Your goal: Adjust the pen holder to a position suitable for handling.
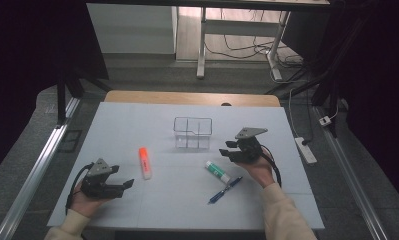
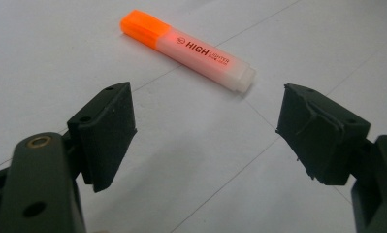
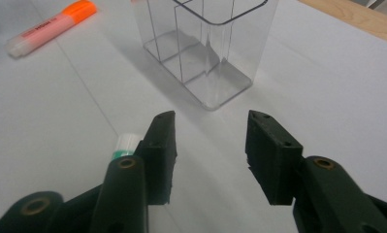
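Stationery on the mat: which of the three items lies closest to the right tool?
The glue stick, white with a green band, lying just below-left of the right tool. The blue pen sits farther toward the person; the orange highlighter is across, nearer the left tool.

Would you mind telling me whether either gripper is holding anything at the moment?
Neither: the left gripper and right gripper are both open, with nothing between them.

A white glue stick (image 1: 217,171) with a green band lies flat on the table, just beside a blue pen (image 1: 225,190), near a clear divided organizer (image 1: 192,133).
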A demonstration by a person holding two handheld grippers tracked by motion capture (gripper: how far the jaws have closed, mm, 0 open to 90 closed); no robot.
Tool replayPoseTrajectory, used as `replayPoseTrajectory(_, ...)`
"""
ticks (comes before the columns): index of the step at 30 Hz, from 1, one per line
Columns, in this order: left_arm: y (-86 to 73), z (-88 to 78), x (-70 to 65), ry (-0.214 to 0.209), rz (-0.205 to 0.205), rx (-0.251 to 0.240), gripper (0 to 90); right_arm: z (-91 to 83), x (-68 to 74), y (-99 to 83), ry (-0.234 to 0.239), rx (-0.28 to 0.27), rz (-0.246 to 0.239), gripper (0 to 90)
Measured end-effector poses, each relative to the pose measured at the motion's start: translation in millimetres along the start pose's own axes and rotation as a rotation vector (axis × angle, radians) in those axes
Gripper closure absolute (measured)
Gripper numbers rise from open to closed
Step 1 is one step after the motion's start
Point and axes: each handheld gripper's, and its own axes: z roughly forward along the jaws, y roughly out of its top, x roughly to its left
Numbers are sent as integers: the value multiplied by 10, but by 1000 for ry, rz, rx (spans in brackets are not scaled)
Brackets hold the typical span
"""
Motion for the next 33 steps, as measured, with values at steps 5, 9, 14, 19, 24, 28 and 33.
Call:
replayPoseTrajectory(5,1,1,-5,1,1,2,214,-234,36,-211,-26,-30,2,473)
replayPoseTrajectory(9,5,3,-11,-1,4,2,214,-360,51,-333,-44,-51,9,455)
replayPoseTrajectory(14,7,2,-10,-1,3,0,214,-523,64,-520,-61,-76,36,434)
replayPoseTrajectory(19,8,0,-10,-2,3,-1,214,-649,96,-677,-83,-77,48,421)
replayPoseTrajectory(24,15,4,-19,-3,6,-1,214,-736,121,-809,-102,-68,48,414)
replayPoseTrajectory(28,36,4,-33,-4,9,-3,214,-784,110,-862,-100,-69,57,414)
replayPoseTrajectory(33,100,21,-82,-15,20,-9,214,-784,82,-876,-108,-65,61,415)
